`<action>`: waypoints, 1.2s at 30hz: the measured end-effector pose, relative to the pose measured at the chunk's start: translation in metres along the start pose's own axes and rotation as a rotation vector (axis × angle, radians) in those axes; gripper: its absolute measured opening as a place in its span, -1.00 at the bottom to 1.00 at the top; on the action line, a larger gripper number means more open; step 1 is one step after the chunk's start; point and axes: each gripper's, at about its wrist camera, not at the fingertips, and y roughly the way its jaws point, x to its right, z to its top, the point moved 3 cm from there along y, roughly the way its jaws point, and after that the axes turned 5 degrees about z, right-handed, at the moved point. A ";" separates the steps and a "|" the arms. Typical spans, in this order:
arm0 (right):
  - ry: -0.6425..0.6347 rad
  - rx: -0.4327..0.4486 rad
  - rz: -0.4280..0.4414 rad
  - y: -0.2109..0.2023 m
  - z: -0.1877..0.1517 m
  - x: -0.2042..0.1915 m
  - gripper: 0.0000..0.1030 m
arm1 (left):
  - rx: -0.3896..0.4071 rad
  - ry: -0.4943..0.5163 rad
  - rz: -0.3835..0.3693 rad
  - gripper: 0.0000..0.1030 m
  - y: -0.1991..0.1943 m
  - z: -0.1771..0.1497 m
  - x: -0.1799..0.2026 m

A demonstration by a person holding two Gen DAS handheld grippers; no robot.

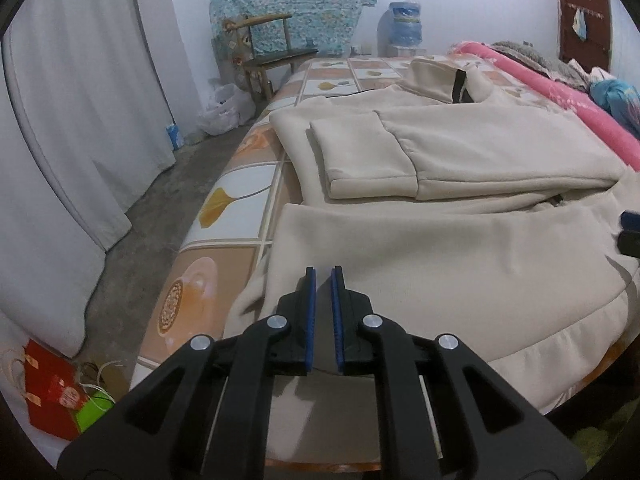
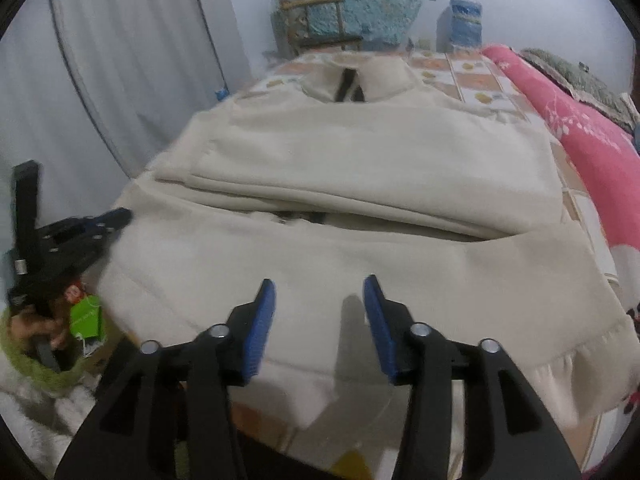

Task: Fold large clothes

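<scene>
Nearest the left wrist lens: left gripper (image 1: 324,276), black arms with blue pads (image 1: 311,312), jaws nearly together with only a thin slit between, nothing pinched, hovering over the near-left hem of the cream sweatshirt (image 1: 440,240). Spread flat across the bed (image 1: 224,216) from 6 o'clock up toward 12, that sweatshirt: collar with a dark strip at about 1 o'clock, both sleeves folded across the chest, one cuff (image 1: 360,156) lying on top near centre at 11 o'clock. Tiled, leaf-patterned bed cover bare along the left edge at 9 o'clock. White curtain (image 1: 80,100) at 10 o'clock, wooden chair (image 1: 272,52) at 12, water bottle (image 1: 405,22) at 1, pink blanket (image 1: 560,96) at 2 to 3 o'clock, red bag (image 1: 48,392) on the floor at 8. At the far right edge, 3 o'clock, a dark blue-tipped piece of the other tool, just over the cloth. Nearest the right wrist lens: right gripper (image 2: 319,292), jaws spread apart, nothing between them, no earlier view to compare, poised above the sweatshirt's lower hem (image 2: 520,364) at 6 o'clock. Same garment filling the centre here, collar at 12. At 9 o'clock, left gripper seen side-on beside the garment's edge, held by a hand (image 2: 36,328) in a green fuzzy cuff at 8 o'clock.
</scene>
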 end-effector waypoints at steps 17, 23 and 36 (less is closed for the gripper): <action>-0.094 -0.033 -0.078 0.011 -0.032 -0.026 0.67 | -0.046 0.149 -0.231 -0.28 -0.041 -0.018 0.066; -0.071 0.019 -0.149 -0.015 -0.027 -0.019 0.74 | -0.056 0.097 -0.232 -0.07 -0.036 -0.022 0.059; -0.044 0.056 -0.322 -0.041 -0.043 0.028 0.83 | -0.042 0.041 -0.190 0.34 -0.043 -0.013 0.047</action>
